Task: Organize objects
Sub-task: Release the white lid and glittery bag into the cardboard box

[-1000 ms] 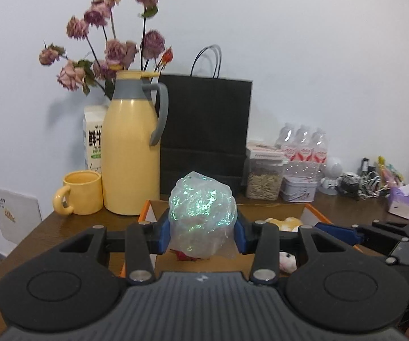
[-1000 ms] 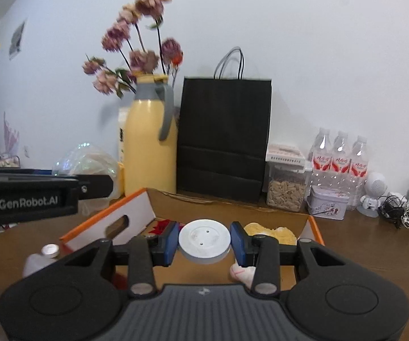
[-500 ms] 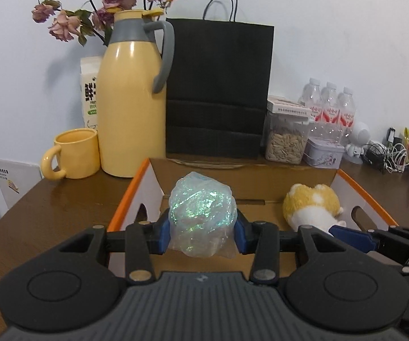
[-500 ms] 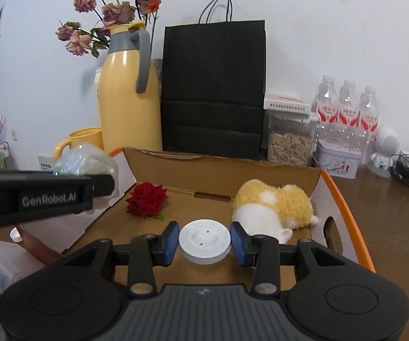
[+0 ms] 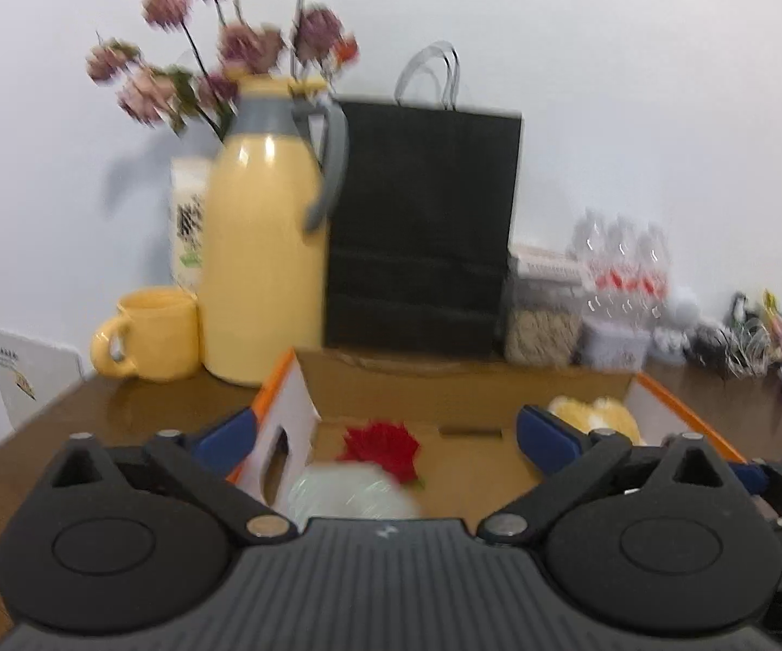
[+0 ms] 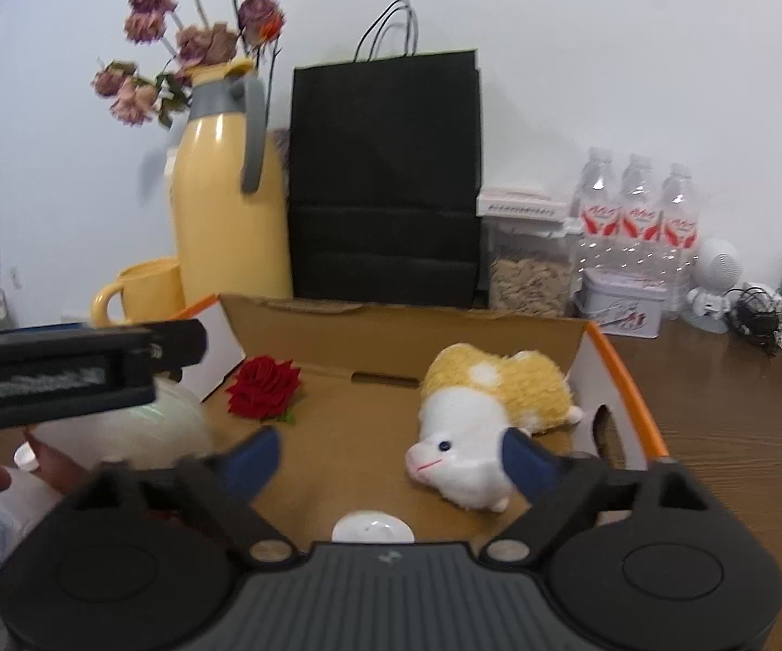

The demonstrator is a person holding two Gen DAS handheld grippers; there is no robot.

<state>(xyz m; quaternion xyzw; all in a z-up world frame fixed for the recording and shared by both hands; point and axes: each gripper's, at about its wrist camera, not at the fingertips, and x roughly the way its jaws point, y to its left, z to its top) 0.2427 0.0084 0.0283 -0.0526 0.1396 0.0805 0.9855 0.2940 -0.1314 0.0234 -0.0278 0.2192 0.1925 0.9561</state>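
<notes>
- The iridescent wrapped ball (image 5: 350,493) lies low in the cardboard box (image 5: 461,385), clear of the left gripper (image 5: 385,431), whose fingers (image 5: 545,442) are opening wide.
- The white round lid (image 6: 373,529) sits on the box floor under the right gripper (image 6: 391,453), its fingers (image 6: 521,461) likewise opening, touching nothing.
- A red rose (image 6: 265,386) and plush toy (image 6: 491,407) share the box.
- The box stands on the desk (image 6: 743,407) before a yellow jug (image 6: 228,206).

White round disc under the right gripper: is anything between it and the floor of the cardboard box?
Nothing visible. The white round disc is free of the right gripper, whose jaws are opening, and shows just above its body against bare cardboard box floor. The yellow and white plush toy and red fabric rose lie apart from it.
</notes>
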